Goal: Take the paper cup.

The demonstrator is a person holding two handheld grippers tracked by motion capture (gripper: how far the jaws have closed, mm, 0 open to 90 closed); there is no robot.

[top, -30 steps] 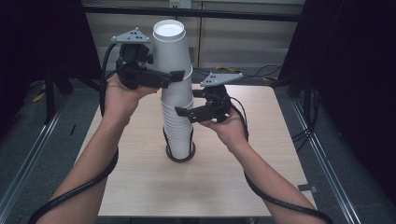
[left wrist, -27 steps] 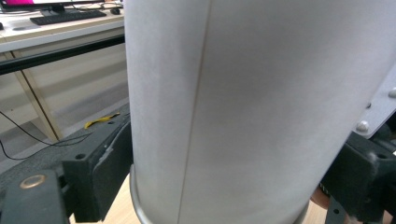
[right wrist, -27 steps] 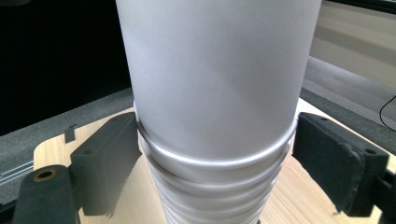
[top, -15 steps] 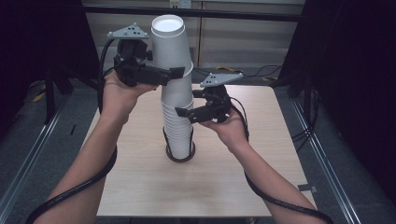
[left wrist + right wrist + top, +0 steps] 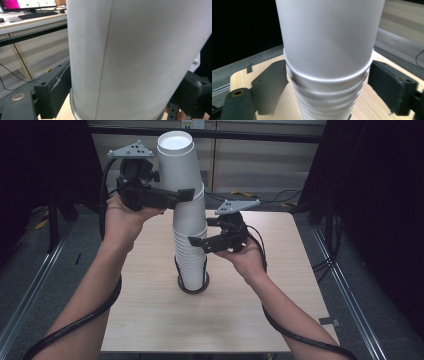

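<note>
A tall stack of upside-down white paper cups [image 5: 190, 252] [image 5: 329, 100] stands in a black ring [image 5: 192, 289] on the wooden table [image 5: 150, 320]. My left gripper [image 5: 182, 195] [image 5: 125, 96] is shut on the top cup [image 5: 177, 165] [image 5: 130, 57], which sits high and slightly tilted, its rim still over the stack's top. My right gripper [image 5: 194, 241] [image 5: 329, 87] is shut on the stack about halfway up, one jaw pressing each side. The right gripper view shows several nested rims between its jaws.
The table's right half and front are bare wood. In the left gripper view a desk with a monitor [image 5: 27, 3] and a keyboard [image 5: 37, 14] stands behind. Cables [image 5: 270, 197] lie on the floor beyond the table, and metal rails [image 5: 345, 300] run along both sides.
My left gripper has lifted the top cup a little higher and slightly leftward. The right gripper and the stack have stayed where they were.
</note>
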